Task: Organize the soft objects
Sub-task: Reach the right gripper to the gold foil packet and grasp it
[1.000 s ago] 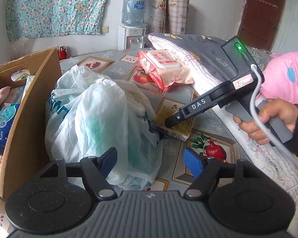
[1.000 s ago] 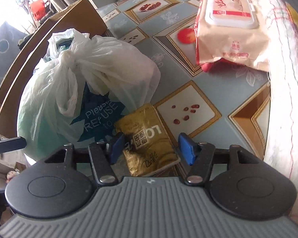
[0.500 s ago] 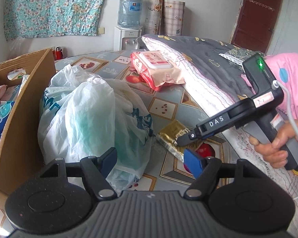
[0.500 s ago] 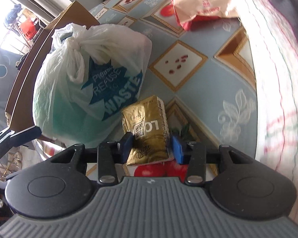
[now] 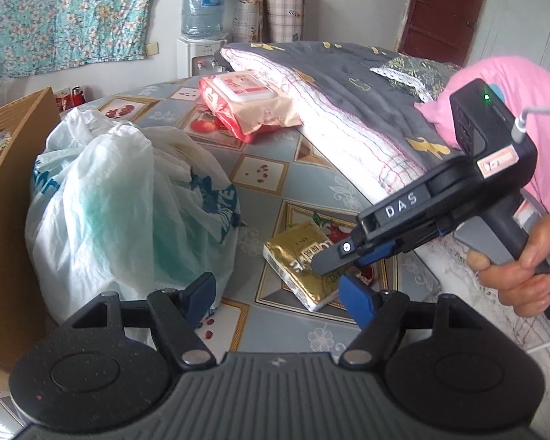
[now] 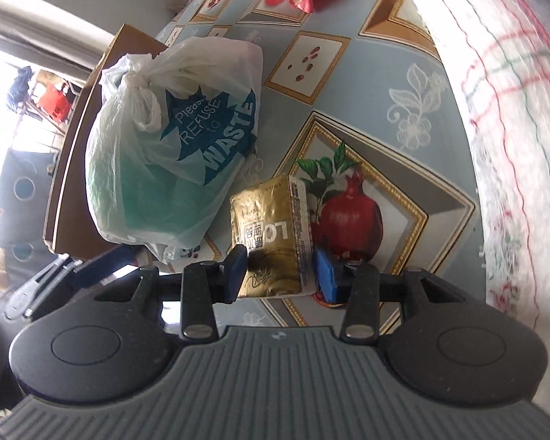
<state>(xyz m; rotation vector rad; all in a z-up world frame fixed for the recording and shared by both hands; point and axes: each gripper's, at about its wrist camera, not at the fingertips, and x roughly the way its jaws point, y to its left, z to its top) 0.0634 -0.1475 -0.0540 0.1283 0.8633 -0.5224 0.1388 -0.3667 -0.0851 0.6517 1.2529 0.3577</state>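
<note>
A gold foil packet (image 5: 297, 260) lies flat on the patterned tablecloth, seen close in the right wrist view (image 6: 266, 227). My right gripper (image 6: 280, 271) is shut on its near end, one blue pad against each long side. The left wrist view shows that gripper (image 5: 348, 256) coming in from the right, a hand on its handle. A knotted white plastic bag (image 5: 128, 201) with teal print stands just left of the packet (image 6: 165, 165). My left gripper (image 5: 275, 293) hangs open in front of the bag with nothing between its fingers.
An open cardboard box (image 5: 7, 201) holding soft items stands left of the bag. A pink wet-wipes pack (image 5: 249, 102) lies at the back of the table (image 5: 275, 154). A folded quilt (image 5: 348, 110) and a pink pillow (image 5: 513, 84) fill the right side.
My right gripper's jaws narrowed onto the gold packet, then it rolled and drew the packet toward the table's near side. My left gripper shifted slightly, still open.
</note>
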